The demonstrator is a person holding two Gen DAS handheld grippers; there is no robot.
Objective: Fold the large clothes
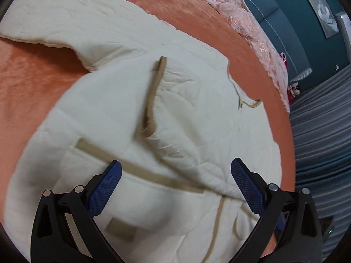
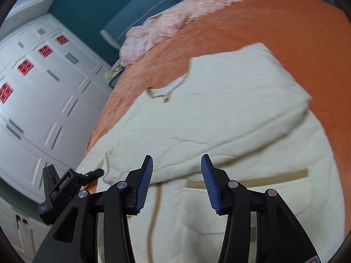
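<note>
left gripper (image 1: 175, 171) jaws gaping wide, gripping nothing | right gripper (image 2: 177, 164) jaws standing apart, nothing between | cream jacket (image 1: 122, 100) lying just below and ahead of both jaws, spreading over orange bed (image 1: 33, 83) | pink fabric (image 1: 252, 26) sitting far beyond

One cream garment (image 1: 114, 50) — one orange bedspread (image 1: 33, 83) — four red door decorations (image 2: 25, 66).

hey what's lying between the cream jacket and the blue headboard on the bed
A rumpled pink lace cloth lies between the cream jacket and blue headboard; both views show it.
</note>
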